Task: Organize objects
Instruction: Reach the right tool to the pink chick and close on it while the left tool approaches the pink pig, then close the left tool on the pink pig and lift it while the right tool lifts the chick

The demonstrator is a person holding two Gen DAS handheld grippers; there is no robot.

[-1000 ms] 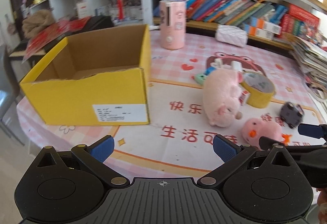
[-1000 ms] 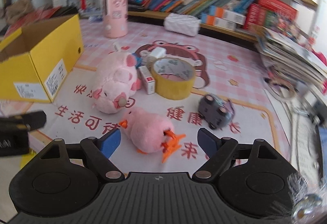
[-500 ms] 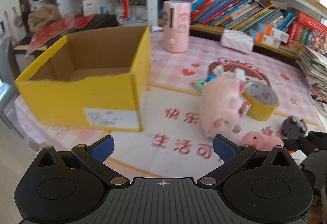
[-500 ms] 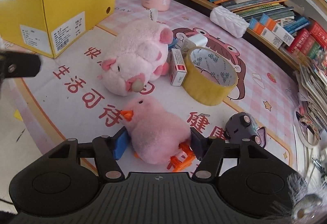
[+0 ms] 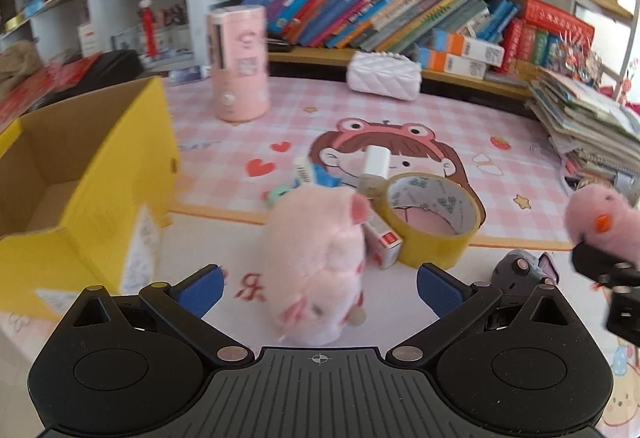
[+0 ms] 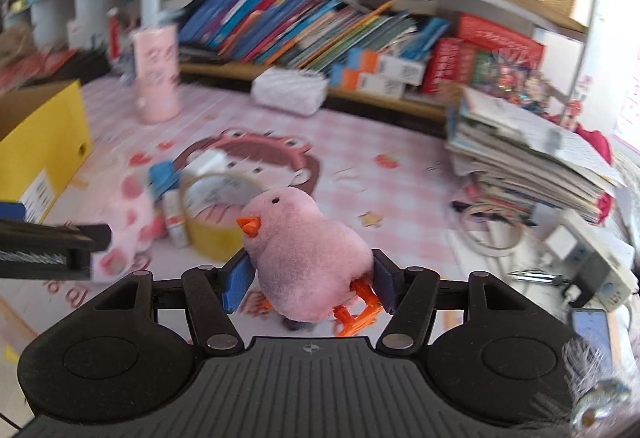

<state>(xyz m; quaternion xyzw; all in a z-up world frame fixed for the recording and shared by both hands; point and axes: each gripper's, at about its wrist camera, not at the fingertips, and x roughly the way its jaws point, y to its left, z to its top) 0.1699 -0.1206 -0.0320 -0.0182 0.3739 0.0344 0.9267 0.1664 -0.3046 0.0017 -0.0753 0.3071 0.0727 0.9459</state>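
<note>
**Chick Up, Pig Next**

The right tool point(image 6: 310, 280) has just squeezed shut on the fluffy pink chick point(image 6: 304, 250), low in the middle of the frame, lifted off the desk point(image 6: 400, 190). I think it goes into the yellow box point(image 5: 100, 190) at the left. The left tool point(image 5: 318, 288) gapes wide around the soft pig point(image 5: 320, 262), not pinching it. Behind sits a shiny tape ring point(image 5: 434, 218).

Bright daylight washing in from my right, white glare along that edge, soft faint shadows on the pink table mat point(image 5: 400, 126), bookshelves point(image 6: 320, 18) smeared by motion blur, my right view blurrier, fisheye bending every edge, corners going black.
</note>
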